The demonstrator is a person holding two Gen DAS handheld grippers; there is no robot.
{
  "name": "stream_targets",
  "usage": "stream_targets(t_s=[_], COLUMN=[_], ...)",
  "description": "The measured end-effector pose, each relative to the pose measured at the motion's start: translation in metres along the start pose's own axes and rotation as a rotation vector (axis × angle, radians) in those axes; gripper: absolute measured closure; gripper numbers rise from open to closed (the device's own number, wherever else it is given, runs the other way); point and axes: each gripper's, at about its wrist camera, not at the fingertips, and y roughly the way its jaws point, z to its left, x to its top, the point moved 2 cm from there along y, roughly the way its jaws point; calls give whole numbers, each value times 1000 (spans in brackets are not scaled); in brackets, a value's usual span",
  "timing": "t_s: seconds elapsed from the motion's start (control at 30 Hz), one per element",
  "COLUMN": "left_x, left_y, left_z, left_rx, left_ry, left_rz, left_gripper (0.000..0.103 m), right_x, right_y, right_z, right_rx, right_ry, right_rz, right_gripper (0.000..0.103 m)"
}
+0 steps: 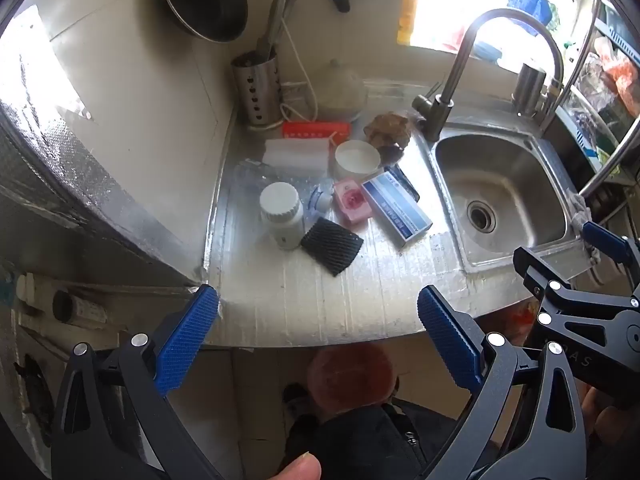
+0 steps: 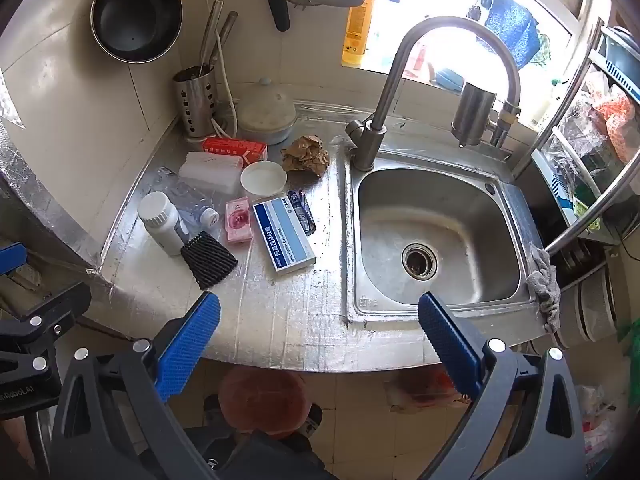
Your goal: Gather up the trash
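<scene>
Trash lies on the steel counter left of the sink: a white pill bottle (image 1: 281, 215) (image 2: 161, 222), a black ribbed piece (image 1: 332, 245) (image 2: 209, 259), a blue-white medicine box (image 1: 396, 208) (image 2: 283, 235), a pink box (image 1: 352, 201) (image 2: 238, 221), a white cup (image 1: 357, 158) (image 2: 263, 178), crumpled brown paper (image 1: 389, 130) (image 2: 306, 153), a red box (image 1: 316, 129) (image 2: 235, 151) and a clear plastic bottle (image 2: 188, 200). My left gripper (image 1: 318, 334) is open and empty above the counter's front edge. My right gripper (image 2: 319, 336) is open and empty, nearer the sink.
A steel sink (image 2: 500, 216) with a tall faucet (image 2: 384, 104) sits at the right. A utensil holder (image 2: 196, 104), a lidded pot (image 2: 266, 116) and a hanging pan (image 2: 136, 16) stand at the back. A reddish bin (image 2: 264, 398) is on the floor below.
</scene>
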Motion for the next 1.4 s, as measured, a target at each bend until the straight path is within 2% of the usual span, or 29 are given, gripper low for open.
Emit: stream_targets(t_s=[0.17, 0.4, 0.6, 1.4], left_x=[-3, 0, -2, 3], left_y=[-4, 1, -3, 10], left_z=[2, 4, 5, 8], left_rx=[-22, 1, 20, 17], left_ry=[-13, -29, -15, -33], left_rz=[7, 53, 35, 52], left_gripper=[6, 6, 6, 6], right_x=[1, 1, 3, 14], right_y=[0, 3, -2, 8], right_z=[-1, 7, 5, 1], right_rx=[9, -9, -36, -12], right_ry=[2, 0, 0, -3], right_rz=[12, 33, 46, 51], right_gripper=[5, 5, 5, 5])
